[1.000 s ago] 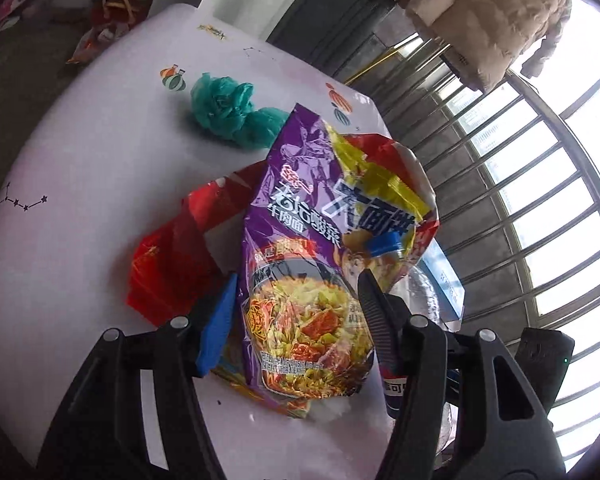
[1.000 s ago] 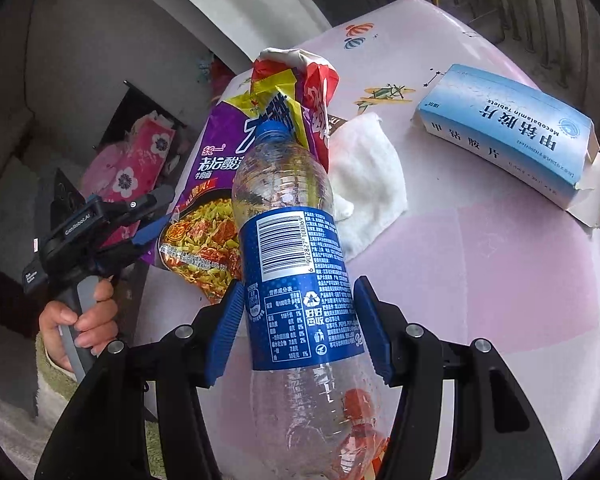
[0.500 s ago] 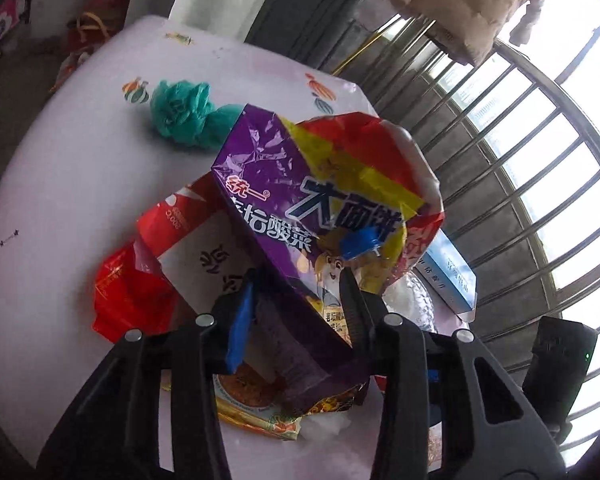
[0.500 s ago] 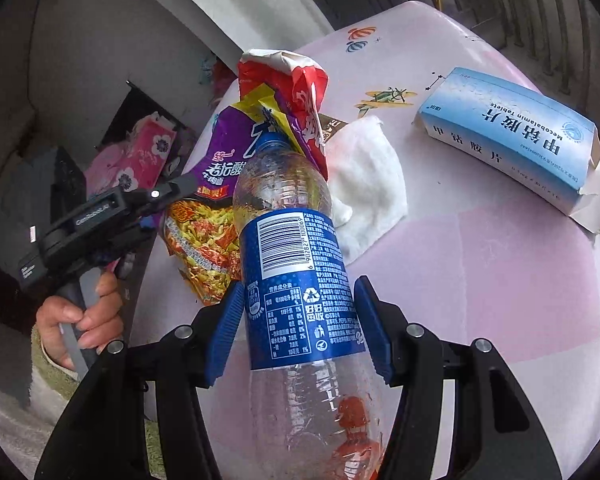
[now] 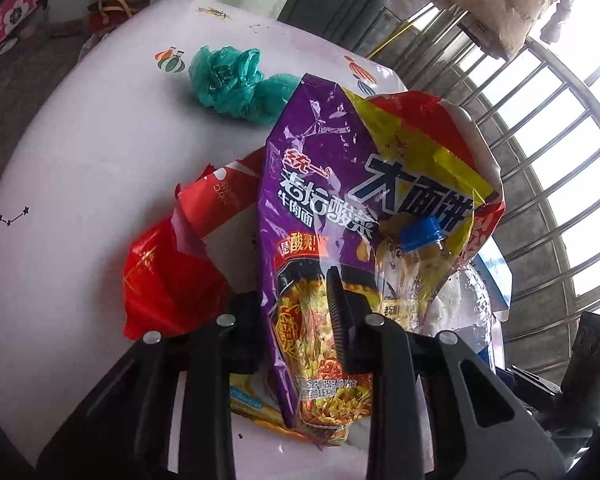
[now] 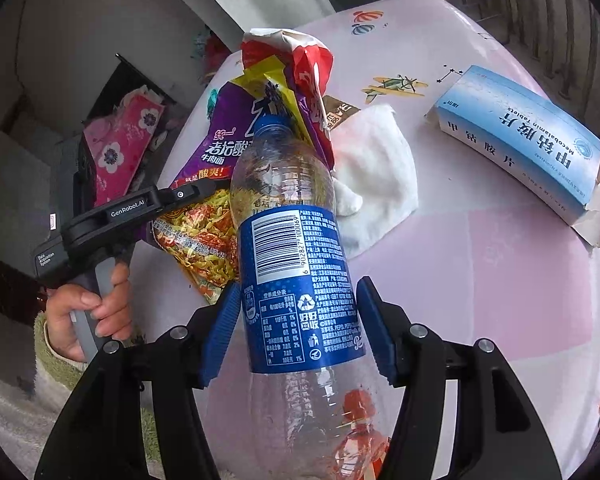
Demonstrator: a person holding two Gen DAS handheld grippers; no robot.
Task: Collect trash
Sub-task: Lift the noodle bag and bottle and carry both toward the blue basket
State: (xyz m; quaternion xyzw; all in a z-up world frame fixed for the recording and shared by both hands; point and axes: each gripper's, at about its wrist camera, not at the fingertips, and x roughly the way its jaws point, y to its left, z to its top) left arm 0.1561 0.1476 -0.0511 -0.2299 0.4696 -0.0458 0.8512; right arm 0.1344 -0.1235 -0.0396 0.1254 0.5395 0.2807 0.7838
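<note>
A purple instant-noodle packet (image 5: 320,200) stands creased between the fingers of my left gripper (image 5: 296,288). Its jaws are closing and pinch the packet's lower part; the left finger is hidden behind the foil. A red and yellow snack bag (image 5: 420,128) sits right behind the packet. My right gripper (image 6: 300,286) holds an empty plastic bottle (image 6: 296,264) by its blue label, its jaws easing slightly wider while the pads still touch the bottle. The bottle's blue cap (image 5: 422,232) pokes against the packet (image 6: 220,148). The right wrist view shows the left gripper (image 6: 172,196) in a person's hand (image 6: 92,308).
On the round white and pink table (image 5: 80,140) lie a crumpled red wrapper (image 5: 168,276), a teal plastic bag (image 5: 228,80), a white tissue (image 6: 376,184) and a blue tablet box (image 6: 520,140). Window bars and a hanging coat are beyond the table's far edge.
The left jaws have narrowed onto the purple packet, folding it lengthwise and tilting it more upright. The right gripper with the bottle has hardly moved.
</note>
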